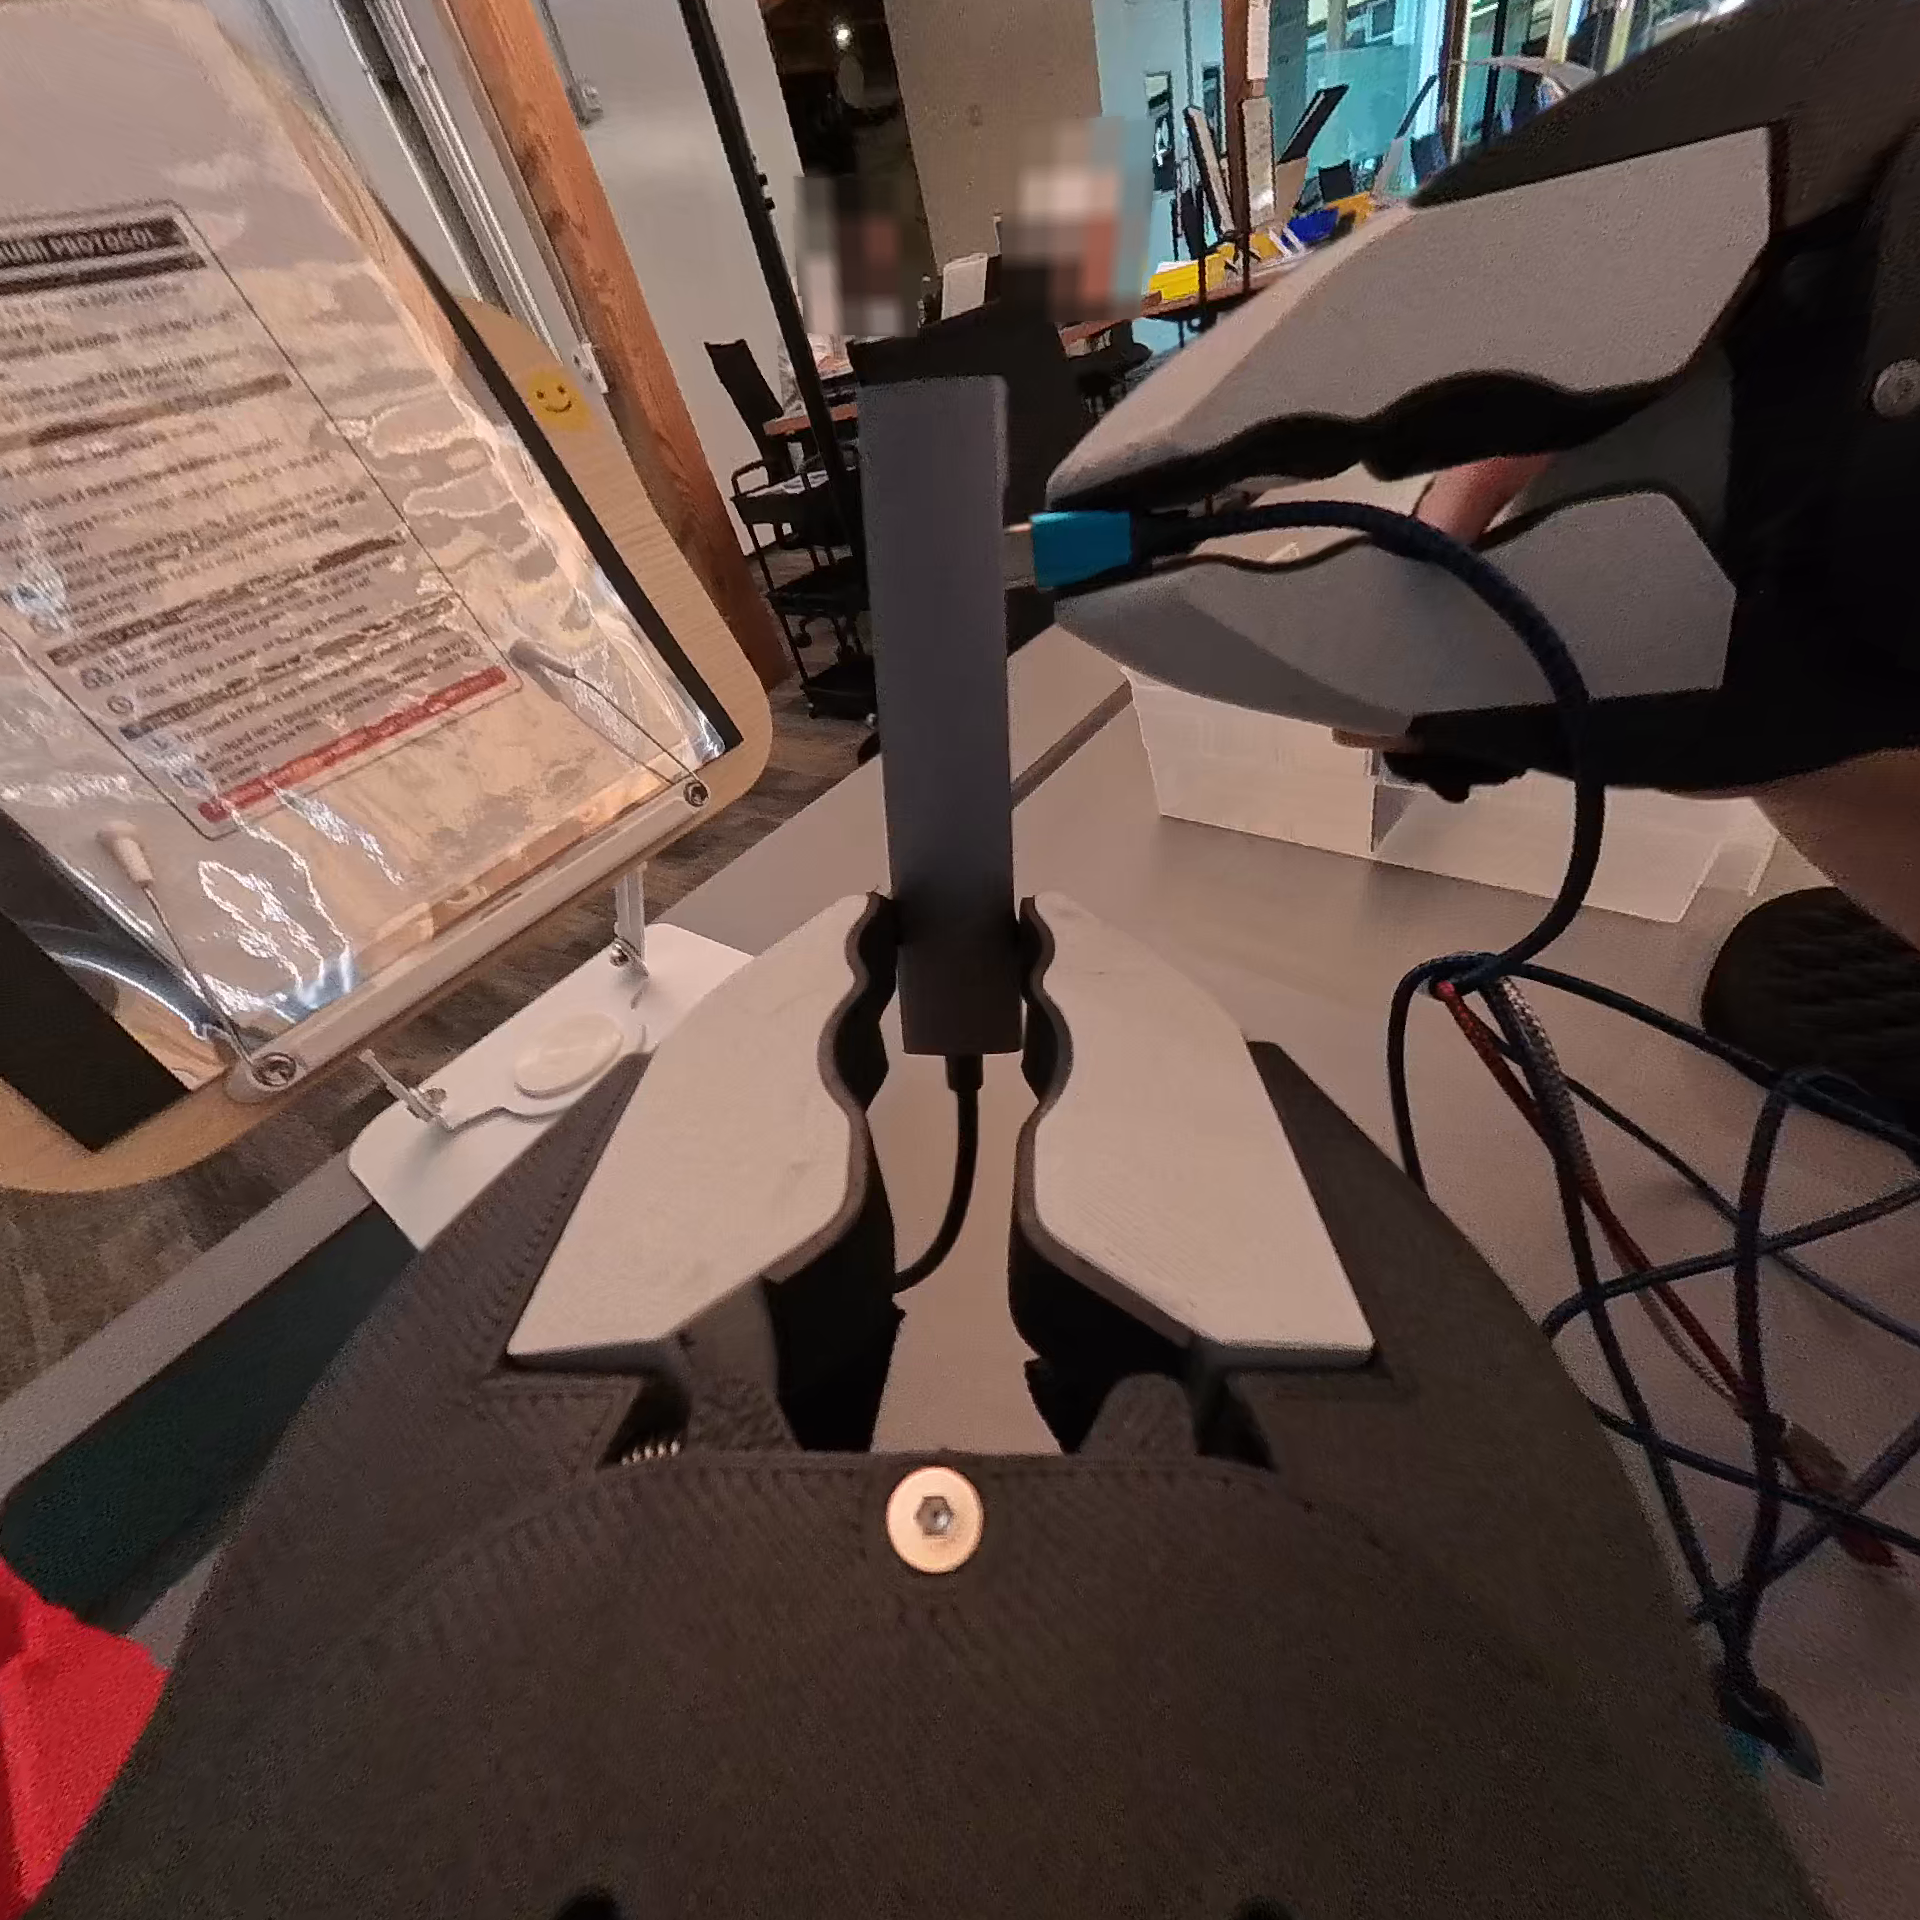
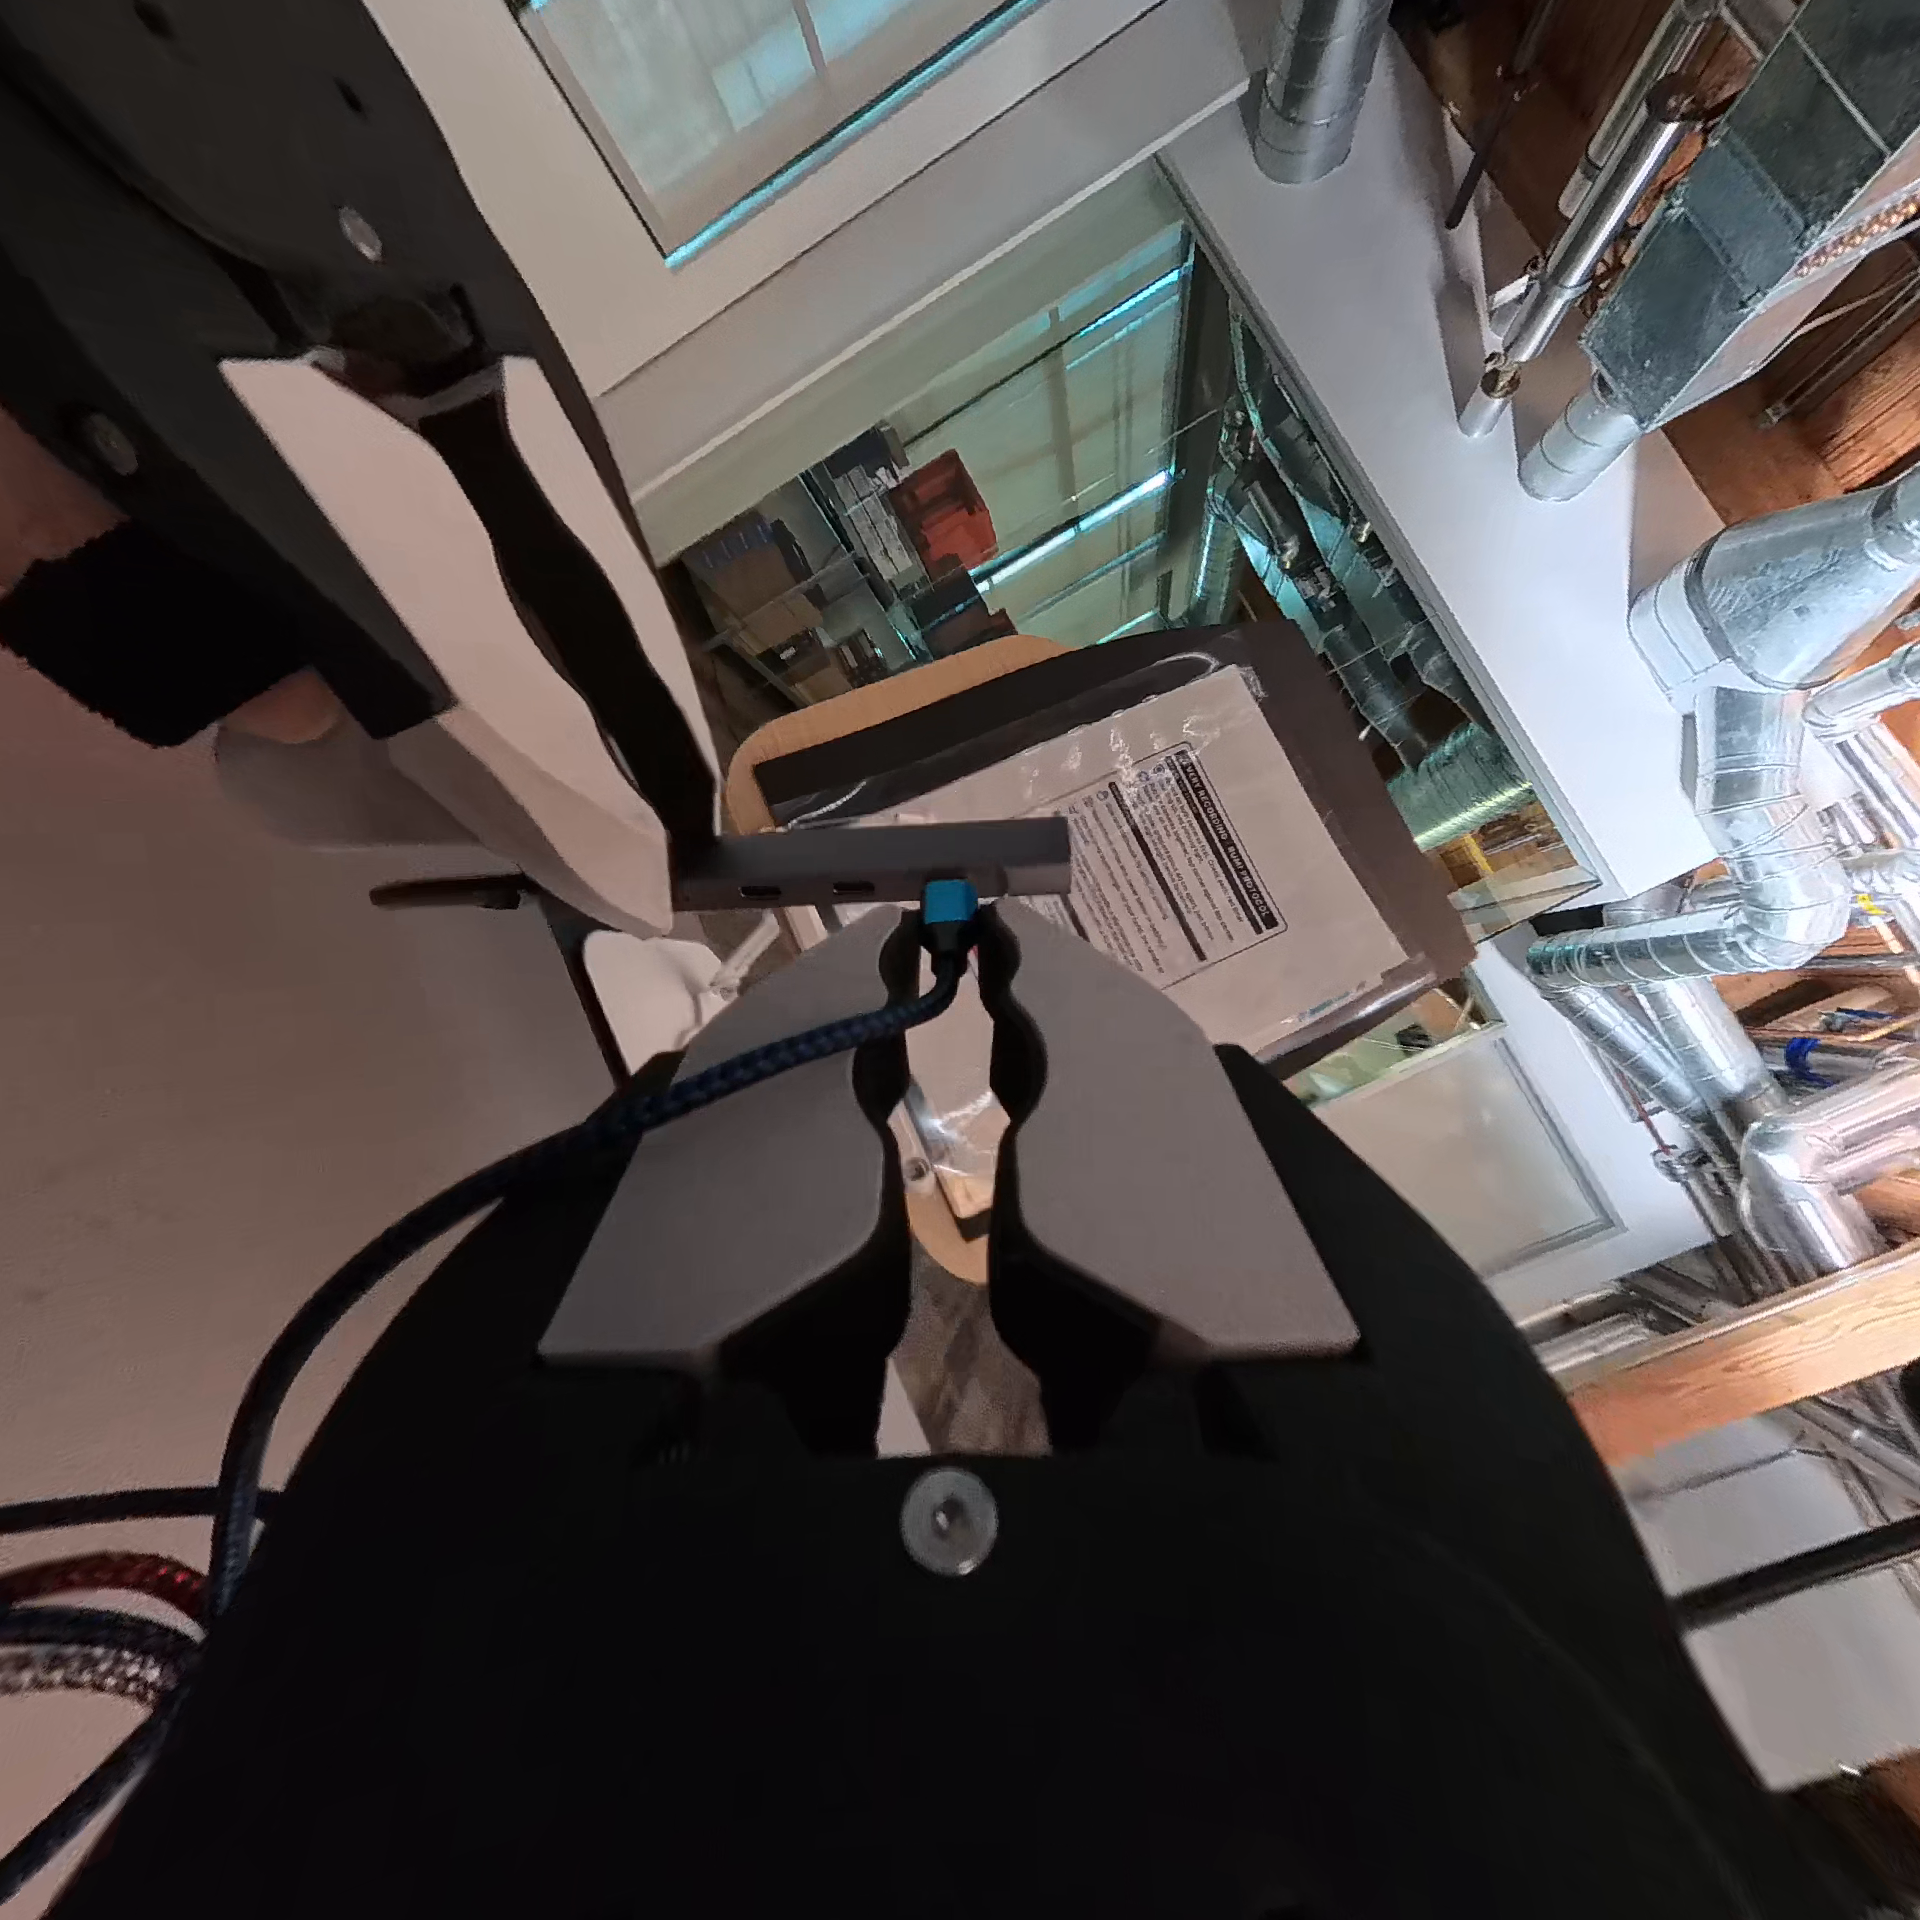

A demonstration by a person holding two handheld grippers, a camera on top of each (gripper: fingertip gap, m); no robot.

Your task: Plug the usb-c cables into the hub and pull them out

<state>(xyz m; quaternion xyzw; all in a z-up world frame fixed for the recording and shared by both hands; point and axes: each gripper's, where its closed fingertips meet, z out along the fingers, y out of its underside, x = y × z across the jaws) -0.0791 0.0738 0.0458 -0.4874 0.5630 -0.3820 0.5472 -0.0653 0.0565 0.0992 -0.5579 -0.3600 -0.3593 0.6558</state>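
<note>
My left gripper (image 1: pixel 956 935) is shut on the near end of a slim grey hub (image 1: pixel 940 665) and holds it upright above the table; the hub's own black lead (image 1: pixel 951 1174) hangs down between the fingers. My right gripper (image 2: pixel 951 940) is shut on a blue usb-c plug (image 2: pixel 948 902) on a dark braided cable (image 2: pixel 748 1070). In the right wrist view the plug meets the hub's side (image 2: pixel 873 868) at a port, beside two free ports. In the left wrist view the plug (image 1: pixel 1081 549) sits with its metal tip at the hub's right edge, held by the right gripper (image 1: pixel 1049 540).
A framed sheet on a white stand (image 1: pixel 343 582) leans at the left. Several loose braided cables (image 1: pixel 1662 1247) lie tangled on the grey table (image 1: pixel 1247 935) at the right. A white box (image 1: pixel 1403 810) stands behind. A red cloth (image 1: pixel 52 1714) shows at the bottom left. My hands' fingertips stand some 6 centimeters from each other.
</note>
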